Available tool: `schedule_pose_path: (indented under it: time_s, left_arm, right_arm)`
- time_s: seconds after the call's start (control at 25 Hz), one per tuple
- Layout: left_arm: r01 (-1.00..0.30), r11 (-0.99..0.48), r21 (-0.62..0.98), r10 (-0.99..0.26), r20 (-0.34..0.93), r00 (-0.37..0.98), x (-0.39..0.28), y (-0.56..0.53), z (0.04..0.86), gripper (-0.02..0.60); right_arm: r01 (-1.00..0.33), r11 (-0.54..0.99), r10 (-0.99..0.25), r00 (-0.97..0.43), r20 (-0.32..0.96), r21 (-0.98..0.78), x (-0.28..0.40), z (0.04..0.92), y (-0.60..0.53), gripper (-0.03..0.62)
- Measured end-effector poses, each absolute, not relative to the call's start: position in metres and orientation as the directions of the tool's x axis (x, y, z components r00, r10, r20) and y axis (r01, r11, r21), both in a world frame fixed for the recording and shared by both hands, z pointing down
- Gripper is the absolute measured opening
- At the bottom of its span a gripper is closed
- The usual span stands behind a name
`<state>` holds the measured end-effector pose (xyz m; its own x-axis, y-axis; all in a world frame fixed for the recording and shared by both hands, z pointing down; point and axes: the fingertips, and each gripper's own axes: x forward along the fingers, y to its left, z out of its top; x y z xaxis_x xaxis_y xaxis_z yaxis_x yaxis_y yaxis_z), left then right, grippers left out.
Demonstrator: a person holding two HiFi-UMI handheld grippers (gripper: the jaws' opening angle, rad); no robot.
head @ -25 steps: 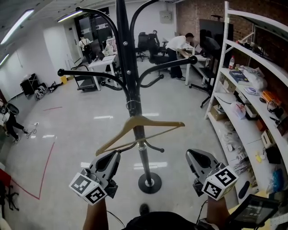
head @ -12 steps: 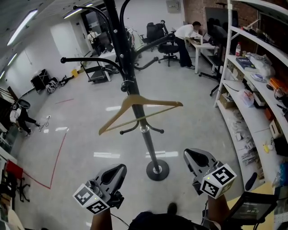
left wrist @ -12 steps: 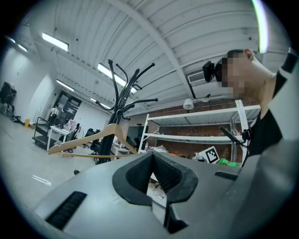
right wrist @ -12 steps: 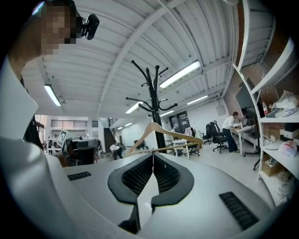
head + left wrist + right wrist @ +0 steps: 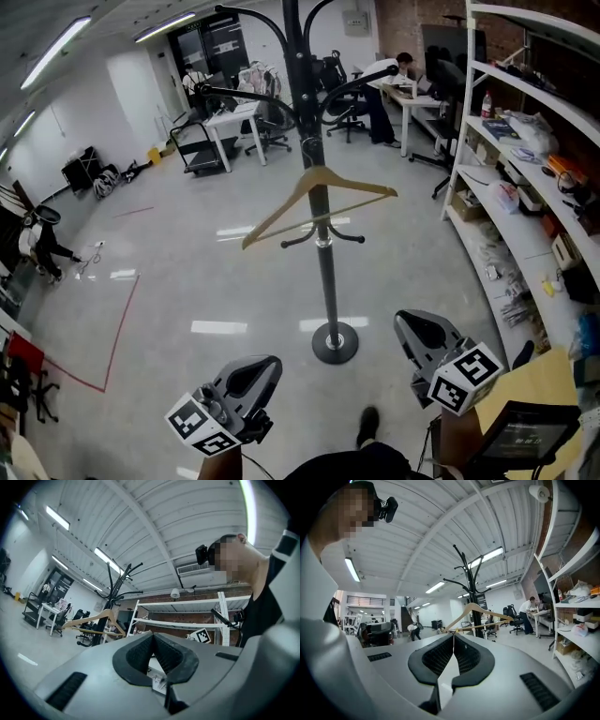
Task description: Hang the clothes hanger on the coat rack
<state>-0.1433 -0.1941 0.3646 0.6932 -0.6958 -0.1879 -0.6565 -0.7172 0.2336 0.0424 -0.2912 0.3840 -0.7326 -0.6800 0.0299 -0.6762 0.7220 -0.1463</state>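
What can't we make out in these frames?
- Head view: the hanger hook is lost against the coat rack pole; which peg holds it is unclear.
- Head view: the rack top is cut off by the upper edge.
- Gripper views: the rack base is hidden behind the left gripper and right gripper.

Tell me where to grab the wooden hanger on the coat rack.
Probably take the hanger by its sloping arm near the low left end, approached from the left: that end juts clear of the coat rack pole, while the hook sits tight against it.
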Motion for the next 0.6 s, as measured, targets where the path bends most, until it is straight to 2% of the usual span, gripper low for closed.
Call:
schedule_pose_path:
  time_s: [0.16,0.36,0.6]
  left_arm:
    - [-0.624,-0.738,0.258,-0.671,-0.188,0.717,-0.142,-0.153,0.378,0.000]
    - [-0.498,-0.801,0.333,-0.577,-0.206,0.790,-0.126,-0.094,0.381,0.000]
    - [-0.441,-0.861,0.253,-0.490,-0.180,0.853,-0.086,-0.034,0.372,0.000]
  right_arm:
    - [-0.723,0.680,-0.719,-0.690,0.081,-0.118,0.045,0.397,-0.243,0.006]
    - [-0.733,0.668,-0.726,-0.680,0.107,-0.125,0.043,0.396,-0.180,0.006]
    - [-0.737,0.670,-0.732,-0.676,0.089,-0.091,0.057,0.382,-0.132,0.006]
